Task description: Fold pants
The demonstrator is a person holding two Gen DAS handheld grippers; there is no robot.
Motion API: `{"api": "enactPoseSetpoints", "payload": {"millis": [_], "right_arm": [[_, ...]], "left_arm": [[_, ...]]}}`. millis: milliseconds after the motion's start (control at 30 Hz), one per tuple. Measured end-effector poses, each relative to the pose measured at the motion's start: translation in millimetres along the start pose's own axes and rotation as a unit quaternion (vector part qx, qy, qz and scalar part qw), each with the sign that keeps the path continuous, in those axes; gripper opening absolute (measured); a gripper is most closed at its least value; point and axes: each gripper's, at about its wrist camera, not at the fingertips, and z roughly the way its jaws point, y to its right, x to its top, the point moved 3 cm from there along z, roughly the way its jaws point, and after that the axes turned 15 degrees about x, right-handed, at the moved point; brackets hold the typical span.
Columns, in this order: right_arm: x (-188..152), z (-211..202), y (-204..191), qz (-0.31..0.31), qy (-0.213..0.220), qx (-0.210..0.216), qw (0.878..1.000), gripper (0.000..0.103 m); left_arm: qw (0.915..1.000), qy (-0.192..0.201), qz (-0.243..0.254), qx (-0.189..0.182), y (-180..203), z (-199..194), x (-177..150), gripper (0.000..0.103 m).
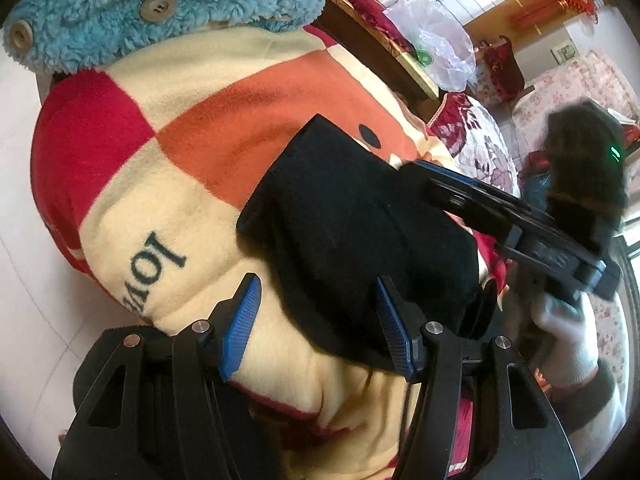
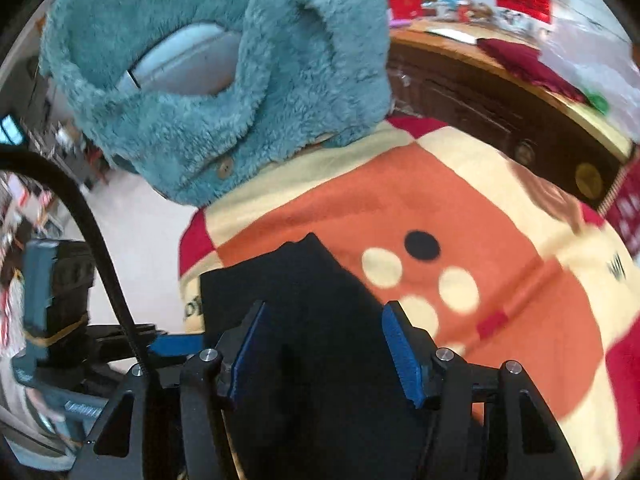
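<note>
The black pants [image 1: 352,232] lie folded into a compact bundle on a cream, orange and red checked blanket [image 1: 192,136]. My left gripper [image 1: 316,324] is open, its blue pads either side of the bundle's near edge, holding nothing. My right gripper [image 1: 440,184] shows in the left wrist view at the bundle's far right side, held by a white-gloved hand [image 1: 568,340]. In the right wrist view the right gripper [image 2: 324,350] is open over the pants [image 2: 320,320], which lie between its blue pads. The left gripper [image 2: 176,344] shows there at the left.
A fluffy teal garment with buttons [image 1: 160,4] lies at the blanket's far end, also in the right wrist view [image 2: 224,76]. A dark wooden cabinet [image 2: 500,108] stands behind. A plastic bag [image 1: 436,44] and a floral bedspread [image 1: 480,148] are at the right. White floor [image 1: 24,264] lies left.
</note>
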Motion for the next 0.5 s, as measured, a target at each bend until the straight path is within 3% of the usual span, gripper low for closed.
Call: {"api": "enactPoseSetpoints", "payload": {"millis": [200, 367, 400, 500], "right_arm": [[14, 43, 10, -0.018, -0.063, 0.009, 0.998, 0.057], [17, 61, 14, -0.015, -0.083, 0.037, 0.996, 0.057], [17, 62, 14, -0.017, -0.079, 0.038, 0.996, 0.053], [18, 57, 12, -0.019, -0.061, 0.049, 0.997, 0.027]], "left_arm": [[0.9999, 0.009, 0.005, 0.002, 5, 3, 6, 0.058], [0.9997, 0.021, -0.003, -0.015, 7, 7, 11, 0.055], [0.9996, 0.023, -0.005, -0.016, 6, 8, 12, 0.039], [0.9996, 0.022, -0.007, -0.016, 4, 12, 13, 0.024]]}}
